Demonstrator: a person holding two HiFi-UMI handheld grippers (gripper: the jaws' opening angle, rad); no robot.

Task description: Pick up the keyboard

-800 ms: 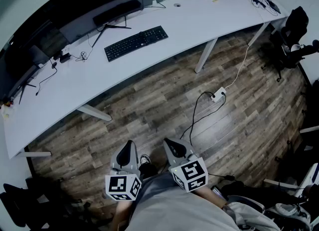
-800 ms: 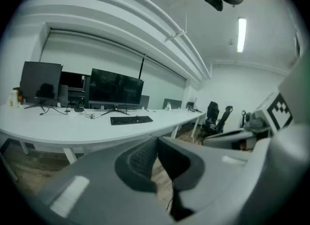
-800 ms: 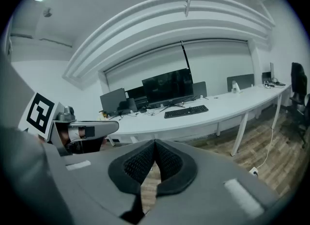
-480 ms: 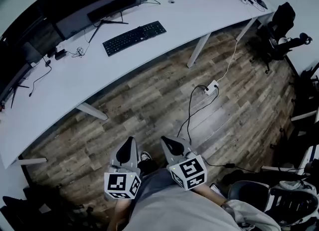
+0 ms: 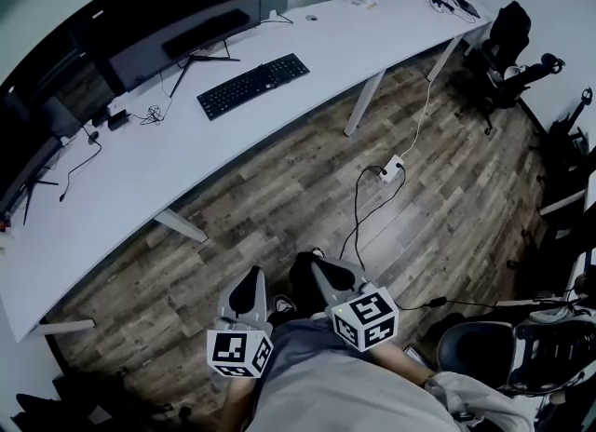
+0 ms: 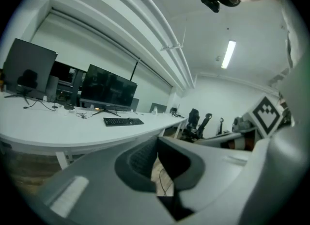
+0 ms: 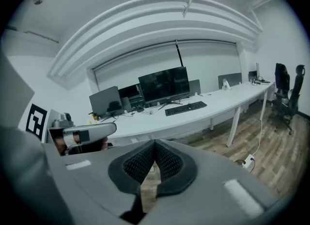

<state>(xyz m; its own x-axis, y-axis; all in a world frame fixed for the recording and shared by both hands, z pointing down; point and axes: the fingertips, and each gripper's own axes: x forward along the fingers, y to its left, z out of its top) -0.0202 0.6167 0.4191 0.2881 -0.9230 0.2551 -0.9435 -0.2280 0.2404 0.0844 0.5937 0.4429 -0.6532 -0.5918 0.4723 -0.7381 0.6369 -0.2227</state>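
The black keyboard (image 5: 253, 87) lies on the long curved white desk (image 5: 140, 174), in front of a large monitor. It also shows far off in the left gripper view as the keyboard (image 6: 123, 121), and in the right gripper view as the keyboard (image 7: 186, 107). My left gripper (image 5: 250, 277) and right gripper (image 5: 318, 263) are held low, close to the person's body, over the wooden floor and far from the desk. Both are shut with nothing between their pads. The left gripper (image 6: 157, 147) and the right gripper (image 7: 155, 146) point toward the desk.
Dark monitors (image 5: 177, 6) stand along the back of the desk, with thin cables beside them. A white power strip (image 5: 391, 168) and its black cables lie on the floor ahead. Office chairs (image 5: 503, 44) stand at the right, another chair (image 5: 521, 356) at the lower right. Desk legs (image 5: 365, 102) reach the floor.
The head view has shifted a little, and both grippers sit slightly further right and lower in it. Both stay shut. The keyboard has not moved on the desk.
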